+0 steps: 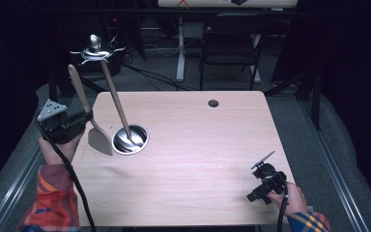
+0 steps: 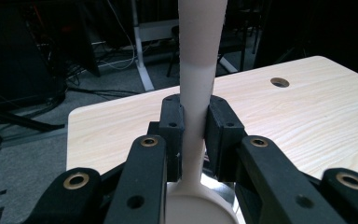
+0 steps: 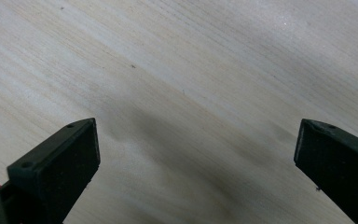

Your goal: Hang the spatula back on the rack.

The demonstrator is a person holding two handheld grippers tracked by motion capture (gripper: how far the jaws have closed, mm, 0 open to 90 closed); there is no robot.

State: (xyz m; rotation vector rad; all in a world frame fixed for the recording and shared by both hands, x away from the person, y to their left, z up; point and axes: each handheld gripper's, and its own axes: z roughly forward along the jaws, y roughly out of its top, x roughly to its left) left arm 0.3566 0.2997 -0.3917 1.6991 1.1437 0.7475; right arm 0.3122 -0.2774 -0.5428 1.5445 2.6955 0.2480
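At the left edge of the table (image 1: 188,164), the left hand-held gripper (image 2: 193,123) is clamping the light, stiff, smooth spatula (image 1: 92,126) low on its handle, a sound grip near the blade, while the right hand-held gripper (image 3: 196,154) is hanging open.

Two black jaws of the right gripper (image 3: 196,163) are seen rising from the bottom corners of the right gripper view, set wide apart with nothing held between them. Behind them a pale wood-grain tabletop (image 3: 182,84) is shown close up, its grain running slantwise. A soft dark shadow is cast on the tabletop between the jaws, and a few small dark specks are scattered above it.
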